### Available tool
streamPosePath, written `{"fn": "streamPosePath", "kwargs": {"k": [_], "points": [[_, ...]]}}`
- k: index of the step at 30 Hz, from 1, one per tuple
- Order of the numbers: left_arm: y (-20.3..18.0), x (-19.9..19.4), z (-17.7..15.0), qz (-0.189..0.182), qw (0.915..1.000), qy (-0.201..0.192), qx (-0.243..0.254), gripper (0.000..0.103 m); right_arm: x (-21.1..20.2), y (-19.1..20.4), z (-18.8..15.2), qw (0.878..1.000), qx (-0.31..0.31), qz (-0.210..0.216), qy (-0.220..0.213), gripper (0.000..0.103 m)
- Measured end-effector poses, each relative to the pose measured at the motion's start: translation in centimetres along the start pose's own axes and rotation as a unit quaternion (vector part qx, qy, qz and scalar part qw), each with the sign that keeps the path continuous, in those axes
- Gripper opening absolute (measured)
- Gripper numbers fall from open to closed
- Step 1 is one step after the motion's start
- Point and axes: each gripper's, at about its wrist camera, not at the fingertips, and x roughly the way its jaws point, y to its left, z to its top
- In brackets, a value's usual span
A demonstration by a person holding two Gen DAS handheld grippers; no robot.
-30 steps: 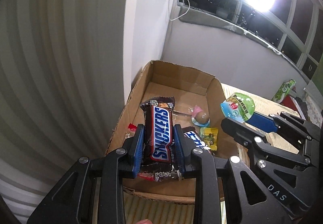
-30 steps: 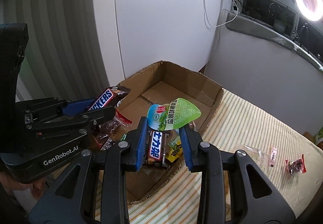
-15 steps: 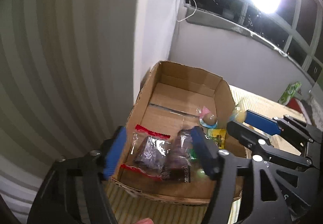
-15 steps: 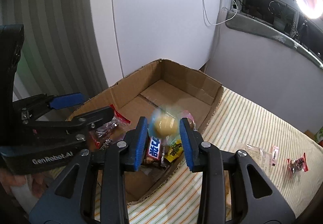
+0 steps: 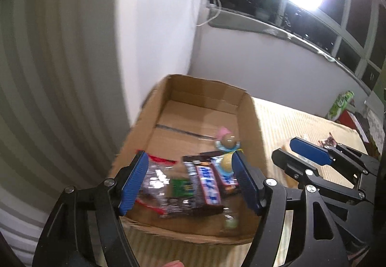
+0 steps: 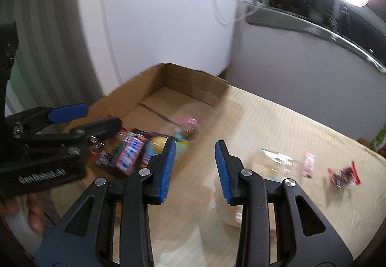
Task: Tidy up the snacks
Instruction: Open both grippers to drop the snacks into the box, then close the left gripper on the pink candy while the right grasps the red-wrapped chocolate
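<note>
Your worktop (image 6: 277,122), striped mat cover, carries open cardboard box (image 5: 249,117) at its left end. Your left hand-held gripper (image 5: 189,180) hangs over box's near end, jaws wide, empty. Your right hand-held gripper (image 6: 194,165) over mat just beside box wall, jaws just been opening, nothing between. Snickers bar (image 5: 207,182) lies in box among other snacks. Red-wrapped candy (image 6: 345,174) and pink packet (image 6: 308,164) lie on mat, well apart from box.

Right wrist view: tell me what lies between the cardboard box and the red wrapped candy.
A clear wrapper and a pink packet, lying on the striped mat.
</note>
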Motion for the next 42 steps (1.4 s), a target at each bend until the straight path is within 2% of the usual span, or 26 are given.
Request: {"fn": "streamPosePath", "kwargs": {"k": [2,6,7,8,10,11,12,14,18,20,26,35,42], "points": [[-1.4,0.1,0.1,-0.004,1.0000,0.001,0.008,0.072,-0.8,-2.2,-0.8,1.000,0.015,-0.013,-0.003,0.053],[-4.9,0.8,0.1,-0.018,0.9993,0.005,0.031,0.078,-1.6,-7.8,-2.6,0.997,0.051,-0.050,0.009,0.053],[-5.8,1.0,0.2,-0.023,0.9990,0.007,0.037,0.078,-1.8,-11.3,-3.8,0.994,0.072,-0.079,0.028,0.053],[-6.9,1.4,0.3,-0.028,0.9986,0.011,0.043,0.078,-1.8,-11.3,-3.8,0.994,0.072,-0.079,0.028,0.053],[-8.9,2.1,0.6,-0.036,0.9977,0.015,0.055,0.078,-1.8,-14.2,-4.9,0.990,0.093,-0.098,0.047,0.054],[-10.5,2.6,0.9,-0.042,0.9970,0.017,0.062,0.078,-1.8,-16.3,-5.7,0.986,0.111,-0.110,0.057,0.056],[-11.5,3.1,1.1,-0.047,0.9964,0.020,0.068,0.078,-1.9,-17.7,-6.2,0.984,0.124,-0.115,0.062,0.066],[-14.2,4.4,1.6,-0.062,0.9941,0.027,0.085,0.078,-1.8,-20.6,-7.5,0.978,0.159,-0.113,0.079,0.071],[-19.4,7.7,2.5,-0.110,0.9872,0.049,0.104,0.078,-1.9,-25.2,-8.9,0.967,0.231,-0.073,0.078,0.071],[-21.7,9.8,2.6,-0.121,0.9844,0.067,0.108,0.078,-1.9,-26.2,-8.8,0.967,0.232,-0.073,0.075,0.071],[-24.3,14.3,3.0,-0.089,0.9853,0.101,0.105,0.078,-1.5,-27.0,-7.7,0.971,0.218,-0.064,0.073,0.071],[-25.5,16.4,1.9,-0.087,0.9783,0.136,0.130,0.075,1.3,-26.7,-7.8,0.975,0.189,-0.057,0.102,0.072],[-25.3,17.1,1.9,-0.077,0.9752,0.161,0.131,0.053,3.0,-25.4,-6.6,0.983,0.127,-0.075,0.107,0.072]]}}
